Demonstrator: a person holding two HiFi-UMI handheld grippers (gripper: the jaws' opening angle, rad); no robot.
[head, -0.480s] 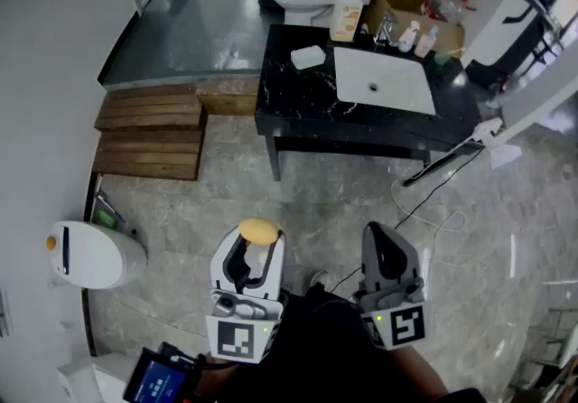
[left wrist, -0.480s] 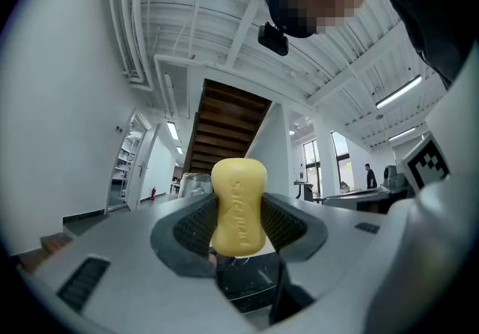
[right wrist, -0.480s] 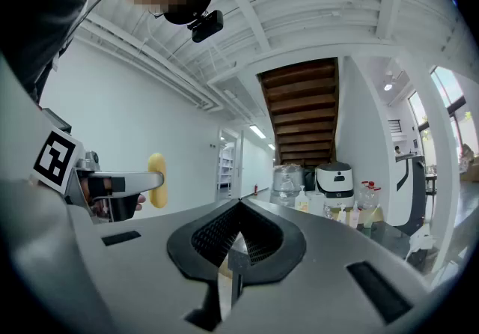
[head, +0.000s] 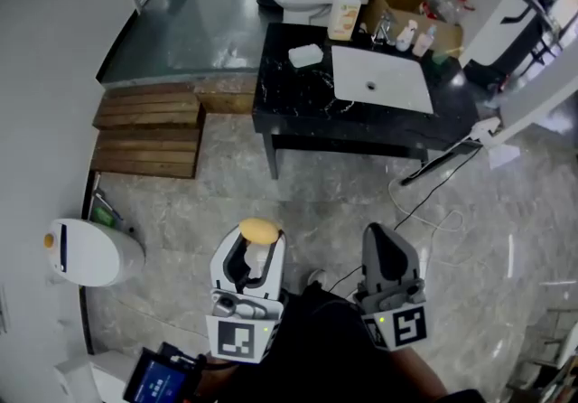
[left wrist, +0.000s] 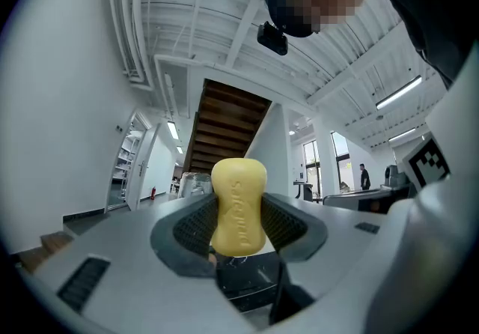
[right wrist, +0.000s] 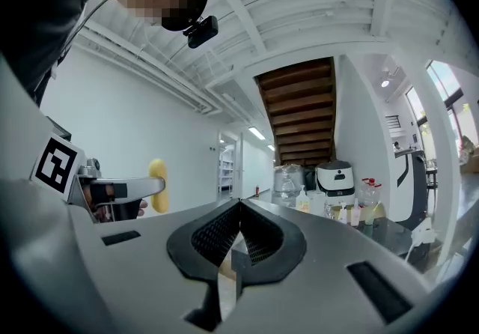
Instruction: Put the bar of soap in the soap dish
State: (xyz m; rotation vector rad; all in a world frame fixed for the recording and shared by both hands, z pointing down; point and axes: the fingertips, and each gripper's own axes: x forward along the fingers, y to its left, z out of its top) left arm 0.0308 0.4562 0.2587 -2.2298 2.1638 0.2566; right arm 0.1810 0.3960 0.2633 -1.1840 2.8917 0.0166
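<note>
Carrying: your left gripper (head: pixel 257 244) clamps the bar of soap (left wrist: pixel 239 205), right gripper (right wrist: pixel 239 229) closed, empty — next, approach the upper-centre soap dish (head: pixel 305 55).

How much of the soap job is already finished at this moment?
Done: the yellow bar of soap is picked up, clamped in the left gripper. In hand: carrying it; the black marble counter is far ahead, not reached. Left: lay the soap in the white soap dish beside the white sink. The right gripper is shut, empty.

Bare floor (head: pixel 316 202) leads to the counter (head: pixel 293 96); bottles (head: pixel 411 35) line its far edge beyond the soap dish (head: pixel 306 55).
</note>
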